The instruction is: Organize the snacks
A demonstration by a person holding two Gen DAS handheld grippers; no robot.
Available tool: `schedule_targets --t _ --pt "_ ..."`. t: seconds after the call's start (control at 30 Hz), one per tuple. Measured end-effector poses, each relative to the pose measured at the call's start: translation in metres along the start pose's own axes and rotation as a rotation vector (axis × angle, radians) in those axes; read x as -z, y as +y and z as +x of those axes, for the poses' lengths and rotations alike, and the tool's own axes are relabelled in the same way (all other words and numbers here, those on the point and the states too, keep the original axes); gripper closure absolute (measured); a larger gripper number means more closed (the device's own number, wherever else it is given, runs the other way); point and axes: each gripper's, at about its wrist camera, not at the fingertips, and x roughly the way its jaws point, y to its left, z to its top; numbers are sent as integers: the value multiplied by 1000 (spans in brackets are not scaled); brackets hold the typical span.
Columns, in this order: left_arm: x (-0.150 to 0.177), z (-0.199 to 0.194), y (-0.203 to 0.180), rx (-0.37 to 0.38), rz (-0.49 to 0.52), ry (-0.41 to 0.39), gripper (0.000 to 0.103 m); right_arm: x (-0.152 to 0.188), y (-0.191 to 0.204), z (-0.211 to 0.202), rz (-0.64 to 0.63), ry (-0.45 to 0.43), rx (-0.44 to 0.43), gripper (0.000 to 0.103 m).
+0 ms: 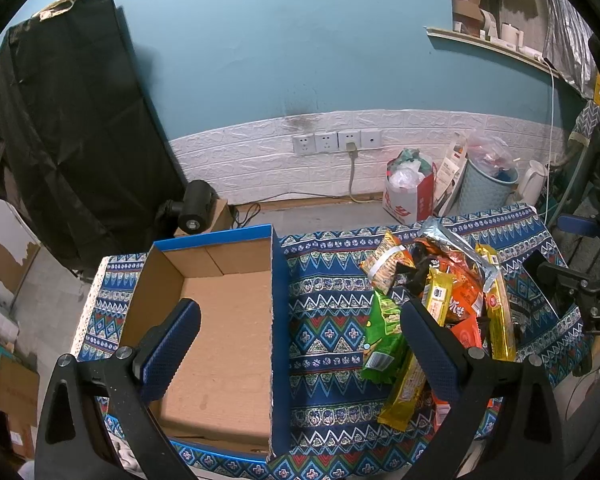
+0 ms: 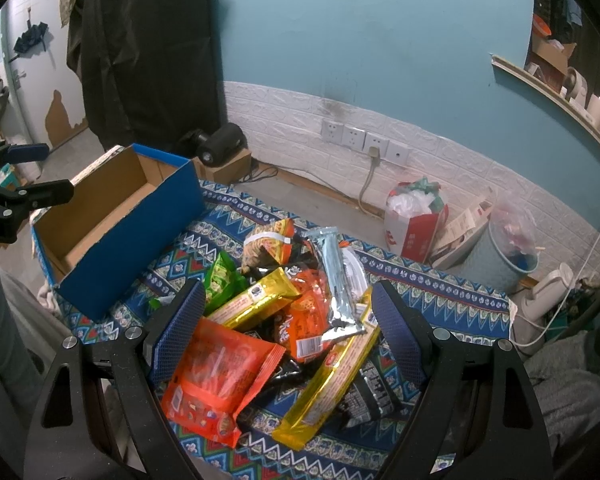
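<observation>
An empty cardboard box (image 1: 220, 320) with blue outer walls sits on the patterned cloth (image 1: 328, 320); the right wrist view has the box (image 2: 140, 232) at the left. To its right lies a heap of snack packets (image 1: 440, 292): green (image 1: 384, 332), yellow, orange, silver. My left gripper (image 1: 300, 320) hangs open above the box's right wall, one finger over the box floor, the other over the snacks. My right gripper (image 2: 288, 312) is open over the snack heap (image 2: 300, 304), with an orange packet (image 2: 220, 380) and a long yellow packet (image 2: 328, 376) nearest. Neither holds anything.
A black fabric-covered object (image 1: 68, 140) and a small black device (image 1: 194, 208) stand behind the box. On the floor by the wall are a red-white bag (image 1: 408, 196), a blue-grey bin (image 1: 484, 188) and a white kettle (image 1: 534, 184). The other gripper (image 1: 580, 284) shows at the right edge.
</observation>
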Motion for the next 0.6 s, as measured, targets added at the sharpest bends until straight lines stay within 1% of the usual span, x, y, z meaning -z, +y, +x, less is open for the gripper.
schedule_targets --t 0.4,0.6 --pt "1 -1 -2 1 1 -2 2 6 0 -1 3 5 3 19" --pt "1 -2 -3 0 3 -2 2 4 0 0 3 5 2 19"
